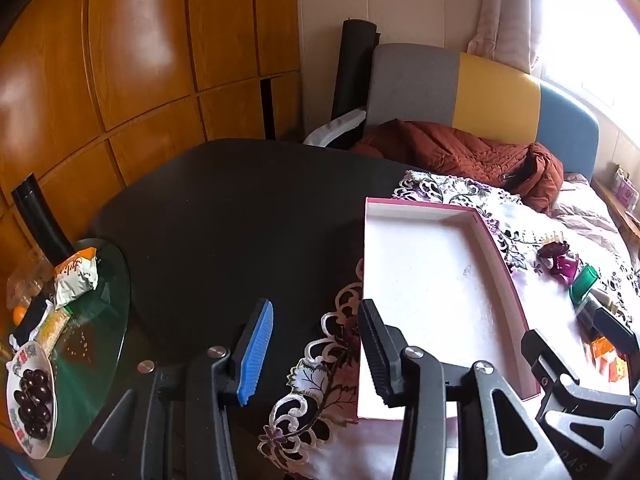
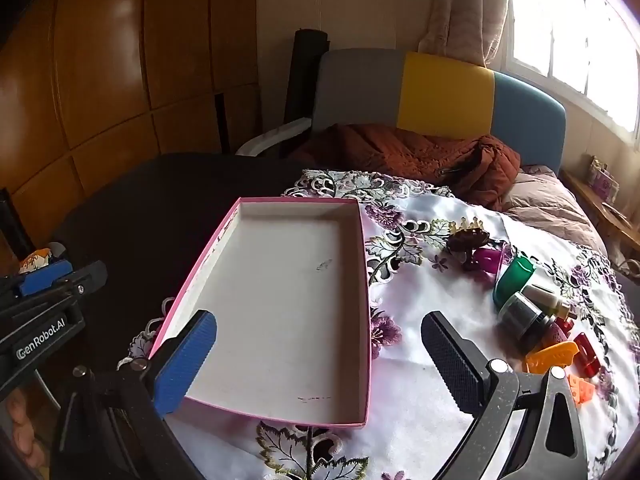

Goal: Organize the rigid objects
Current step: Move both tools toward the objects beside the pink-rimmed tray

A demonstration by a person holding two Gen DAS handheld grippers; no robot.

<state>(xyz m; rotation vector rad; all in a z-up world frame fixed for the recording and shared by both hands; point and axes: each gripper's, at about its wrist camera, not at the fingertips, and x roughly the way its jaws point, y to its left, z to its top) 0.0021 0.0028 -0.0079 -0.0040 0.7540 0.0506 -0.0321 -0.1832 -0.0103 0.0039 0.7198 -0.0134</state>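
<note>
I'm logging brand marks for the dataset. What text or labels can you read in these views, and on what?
"GenRobot.AI": white print on the left gripper body, right wrist view.
"DAS": uncertain, faint letters on a black gripper arm at the left wrist view's lower right.
Snack packet: orange characters, unreadable.

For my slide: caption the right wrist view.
Open right gripper poised over an empty pink box, small objects clustered beside it.

Black-framed left tongs, right tongs, blue and black ribbed pads, silver screws, "GenRobot.AI" marking
</note>
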